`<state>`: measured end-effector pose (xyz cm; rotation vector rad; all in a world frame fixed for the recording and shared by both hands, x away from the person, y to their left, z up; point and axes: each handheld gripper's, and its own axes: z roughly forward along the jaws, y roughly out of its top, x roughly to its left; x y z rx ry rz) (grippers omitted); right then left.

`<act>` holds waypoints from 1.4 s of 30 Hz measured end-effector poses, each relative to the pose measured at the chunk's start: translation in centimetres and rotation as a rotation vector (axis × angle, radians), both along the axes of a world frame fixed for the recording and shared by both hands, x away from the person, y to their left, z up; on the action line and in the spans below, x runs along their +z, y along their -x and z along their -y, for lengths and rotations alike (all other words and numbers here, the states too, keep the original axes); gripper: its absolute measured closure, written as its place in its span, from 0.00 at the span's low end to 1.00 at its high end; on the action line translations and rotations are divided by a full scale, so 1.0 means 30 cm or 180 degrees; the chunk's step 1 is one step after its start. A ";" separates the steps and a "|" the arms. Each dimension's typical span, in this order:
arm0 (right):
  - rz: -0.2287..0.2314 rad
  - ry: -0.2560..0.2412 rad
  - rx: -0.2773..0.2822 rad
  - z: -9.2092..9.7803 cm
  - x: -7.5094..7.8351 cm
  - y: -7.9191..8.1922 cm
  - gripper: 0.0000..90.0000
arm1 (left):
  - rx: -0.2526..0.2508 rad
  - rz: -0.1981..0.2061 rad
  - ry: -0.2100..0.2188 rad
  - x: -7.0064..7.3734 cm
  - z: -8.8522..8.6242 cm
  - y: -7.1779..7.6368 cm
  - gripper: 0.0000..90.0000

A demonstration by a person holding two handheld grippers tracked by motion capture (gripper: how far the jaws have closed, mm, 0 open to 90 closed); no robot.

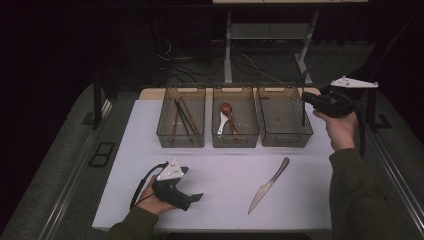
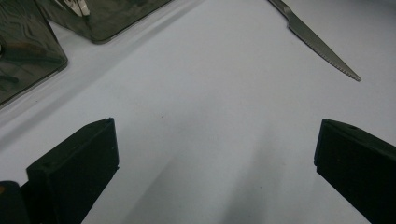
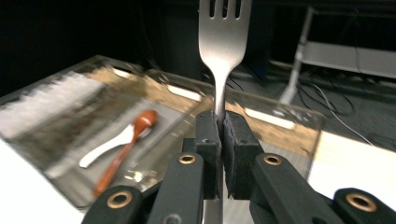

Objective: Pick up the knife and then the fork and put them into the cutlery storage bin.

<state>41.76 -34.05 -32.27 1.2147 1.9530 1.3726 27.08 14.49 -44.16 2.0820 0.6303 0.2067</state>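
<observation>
Clamping a fork [image 3: 223,42], the right gripper [image 3: 221,133] bears seemingly no legible writing.

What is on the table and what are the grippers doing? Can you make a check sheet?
Surface: white table top, bare between the things.
Job's things: fork clamped upright in the right gripper, at the right bin; knife lies flat on the table.
Other things: left bin holds dark chopsticks; middle bin holds a white spoon and a brown wooden spoon.
Clutter: nothing seen.
Grippers: right shut on the fork; left gripper open, low over bare table.
Cables: one trails from the left gripper; more lie on the floor behind.
Surroundings: dark, with a metal stand.
</observation>
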 end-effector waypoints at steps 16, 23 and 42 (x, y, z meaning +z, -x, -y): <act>-0.0705 0.0584 -0.0058 -0.057 -0.161 -0.083 0.95 | -0.0034 0.0003 -0.0020 0.002 0.000 0.004 0.00; -0.0951 0.0752 -0.0045 -0.059 -0.200 -0.100 0.95 | -0.0043 -0.0004 -0.0031 0.001 0.002 0.004 0.00; -0.0874 0.0480 -0.0016 -0.048 -0.181 -0.071 0.64 | -0.0049 0.0000 -0.0035 0.001 0.002 0.006 0.00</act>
